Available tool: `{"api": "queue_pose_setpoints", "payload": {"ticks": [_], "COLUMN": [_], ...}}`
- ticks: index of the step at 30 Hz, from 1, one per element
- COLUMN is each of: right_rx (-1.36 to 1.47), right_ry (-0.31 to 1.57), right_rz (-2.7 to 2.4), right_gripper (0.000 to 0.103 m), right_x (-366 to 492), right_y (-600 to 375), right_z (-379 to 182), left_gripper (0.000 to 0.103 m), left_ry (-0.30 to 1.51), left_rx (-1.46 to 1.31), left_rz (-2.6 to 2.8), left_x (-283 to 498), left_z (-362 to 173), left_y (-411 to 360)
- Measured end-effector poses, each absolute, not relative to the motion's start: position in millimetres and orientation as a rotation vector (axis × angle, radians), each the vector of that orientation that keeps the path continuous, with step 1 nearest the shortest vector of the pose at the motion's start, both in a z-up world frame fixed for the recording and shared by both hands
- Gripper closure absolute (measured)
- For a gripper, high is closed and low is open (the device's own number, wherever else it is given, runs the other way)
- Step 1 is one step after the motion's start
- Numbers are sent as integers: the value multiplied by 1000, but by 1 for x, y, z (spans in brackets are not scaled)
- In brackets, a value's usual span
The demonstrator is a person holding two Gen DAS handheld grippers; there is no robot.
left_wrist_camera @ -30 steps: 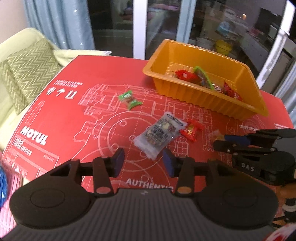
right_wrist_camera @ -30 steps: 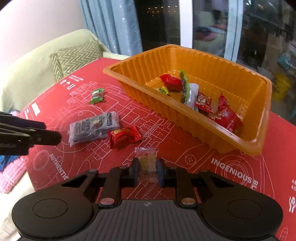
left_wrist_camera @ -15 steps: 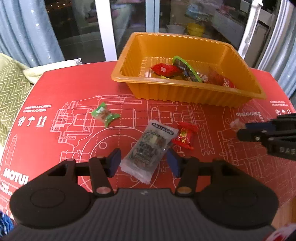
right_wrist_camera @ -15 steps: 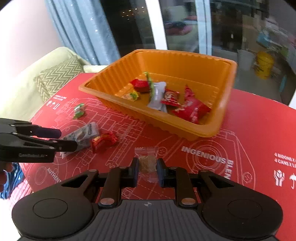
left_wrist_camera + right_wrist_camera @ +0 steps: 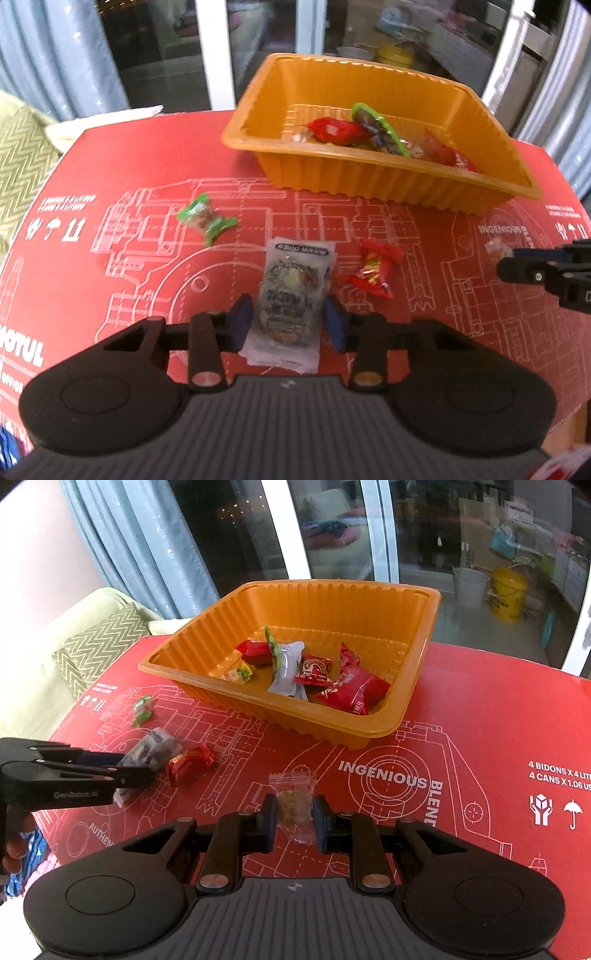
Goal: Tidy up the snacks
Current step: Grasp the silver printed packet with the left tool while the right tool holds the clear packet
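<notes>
Through the left wrist camera, the left gripper (image 5: pixel 289 320) is pointing down at a grey clear-wrapped snack packet (image 5: pixel 291 295) that is lying flat on the red printed board (image 5: pixel 129 177), on the near side of the orange tray (image 5: pixel 369 177). Its jaws have just been closing; the packet is sitting between the blue pads (image 5: pixel 242 321), and the left pad is meeting the wrapper's edge while a sliver of red board is showing beside the right pad, so it is not yet clamping. A red candy (image 5: pixel 375 271) is lying just right of the packet, also in front of the tray, and a green-ended candy (image 5: pixel 207 219) is lying off to the tray's front left. Inside the tray, red and green wrapped sweets (image 5: pixel 340 131) are piling toward its right end. The right gripper (image 5: pixel 508 260) is reaching in from the right edge, in front of the tray's right corner, with a small clear sachet at its tip. Through the right wrist camera, the right gripper (image 5: pixel 294 812) is pinching a small clear sachet (image 5: pixel 293 805) with a brown filling firmly between its pads, holding it above the board in front of the tray (image 5: pixel 236 698). Left of the tray's near corner, the left gripper (image 5: pixel 136 766) is straddling the grey packet (image 5: pixel 151 751), with the red candy (image 5: pixel 190 762) just beside it. The tray is holding several wrapped sweets (image 5: pixel 351 690).
</notes>
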State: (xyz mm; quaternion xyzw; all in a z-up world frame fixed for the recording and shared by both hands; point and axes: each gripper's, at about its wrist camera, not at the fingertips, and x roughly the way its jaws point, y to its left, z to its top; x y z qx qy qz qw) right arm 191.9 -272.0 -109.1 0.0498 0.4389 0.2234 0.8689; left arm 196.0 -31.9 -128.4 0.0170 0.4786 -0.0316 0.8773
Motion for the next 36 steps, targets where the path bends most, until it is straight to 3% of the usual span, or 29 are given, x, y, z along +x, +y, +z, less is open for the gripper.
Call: {"api": "queue_pose_setpoints", "payload": {"ticks": [14, 36], "right_rx": [103, 101], "right_ry": [919, 879], "right_rz": [467, 524], "right_gripper": [82, 82], "right_x": [189, 172], "right_y": [-274, -293], "right_z": [-108, -87], "left_gripper": [62, 67], "left_ry": [1009, 952], "left_rx": [22, 23], "left_rz": [-52, 50], "left_x": [204, 182], "left_z": [-128, -105], "left_y": [-36, -45]}}
